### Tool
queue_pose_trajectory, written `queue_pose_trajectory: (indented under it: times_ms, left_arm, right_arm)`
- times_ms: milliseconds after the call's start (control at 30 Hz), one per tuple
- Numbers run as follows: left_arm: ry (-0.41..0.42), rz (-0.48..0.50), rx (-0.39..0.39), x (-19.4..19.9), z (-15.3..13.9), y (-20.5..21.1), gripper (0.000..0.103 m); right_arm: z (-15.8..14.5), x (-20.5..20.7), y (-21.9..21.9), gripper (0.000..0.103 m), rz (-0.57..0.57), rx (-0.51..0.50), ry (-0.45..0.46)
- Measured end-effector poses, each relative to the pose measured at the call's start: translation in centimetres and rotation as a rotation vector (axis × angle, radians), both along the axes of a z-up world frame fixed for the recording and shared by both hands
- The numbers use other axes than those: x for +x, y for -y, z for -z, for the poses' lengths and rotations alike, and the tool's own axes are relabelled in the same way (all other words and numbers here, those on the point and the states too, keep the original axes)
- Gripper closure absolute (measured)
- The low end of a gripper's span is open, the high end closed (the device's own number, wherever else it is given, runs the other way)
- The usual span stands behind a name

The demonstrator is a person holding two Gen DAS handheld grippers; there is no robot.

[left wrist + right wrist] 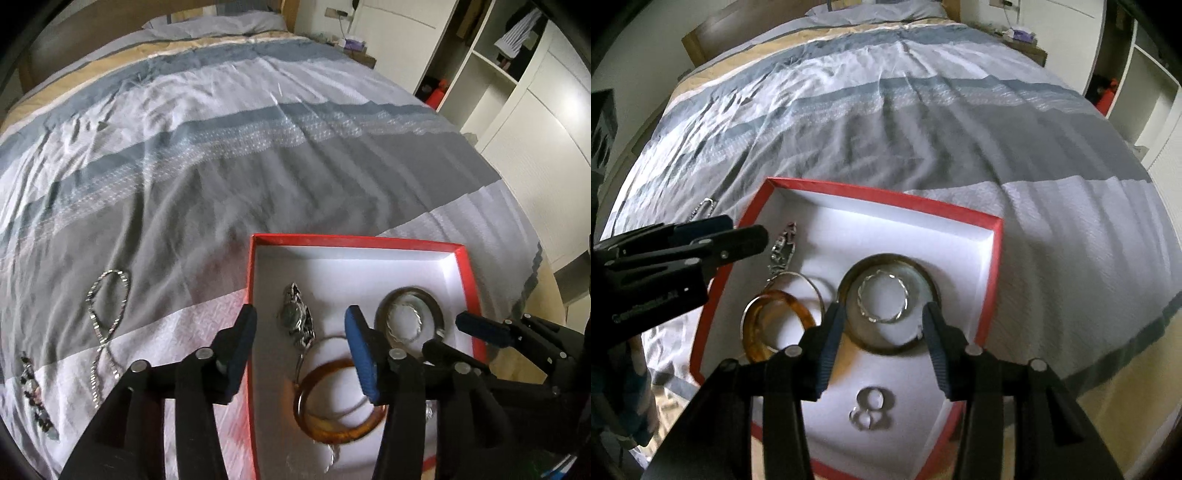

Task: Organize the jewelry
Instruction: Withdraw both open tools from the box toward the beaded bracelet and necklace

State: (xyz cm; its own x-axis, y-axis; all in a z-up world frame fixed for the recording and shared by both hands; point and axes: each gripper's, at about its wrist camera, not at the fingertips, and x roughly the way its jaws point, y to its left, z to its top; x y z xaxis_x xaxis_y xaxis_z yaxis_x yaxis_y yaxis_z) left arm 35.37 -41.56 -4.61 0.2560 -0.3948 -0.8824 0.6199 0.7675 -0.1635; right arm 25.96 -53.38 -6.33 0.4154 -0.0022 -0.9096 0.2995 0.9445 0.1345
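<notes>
- The red box sits on the striped bedspread near the foot of the bed, white inside, open at the top; most of the jewelry already lies in it.
- In the box: an amber bangle lying flat, a thin silver hoop overlapping it, a wide dark bangle with a twisted silver ring inside its circle, a watch-like silver piece, and small rings at the near end.
- Out on the bedspread, well left of the box: a silver chain necklace and a dark beaded strand.
- Left gripper: jaws about half apart, nothing between the pads; one finger hangs outside the box's left wall, the other over the amber bangle.
- Right gripper: jaws half apart and empty too, straddling the near rim of the wide bangle without pressing it (as far as the blur allows).
- Handling, as I judge it: the chain is light, limp and slippery; it will sag and swing, so pinch it at the crossing below its loop, where strands bunch.
- The beaded strand looks equally floppy and possibly fragile; take it mid-length.
- Bangles are stiff, smooth and hard; grip across the rim.
- The chain's long axis runs away from the camera, loop at the far end, tail trailing nearest; the beaded strand lies roughly parallel.
</notes>
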Motion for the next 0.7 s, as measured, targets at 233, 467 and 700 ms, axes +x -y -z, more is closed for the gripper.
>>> queue_pose_trajectory:
  times_ms: [233, 467, 700]
  left_arm:
    - [0.032, -0.017, -0.007, -2.1, -3.0, -2.8, 0.044]
    - [0.068, -0.036, 0.008, -4.2, -4.9, -6.9, 0.038]
    - [0.08, -0.097, 0.031, -5.3, -5.7, -12.0, 0.034]
  right_arm:
    - [-1.9, -2.4, -1.7, 0.06, 0.025, 0.015, 0.014]
    - [-3.3, -4.5, -4.6, 0.06, 0.017, 0.029, 0.02]
    - [-4.4, -4.5, -8.4, 0.06, -0.022, 0.037, 0.026]
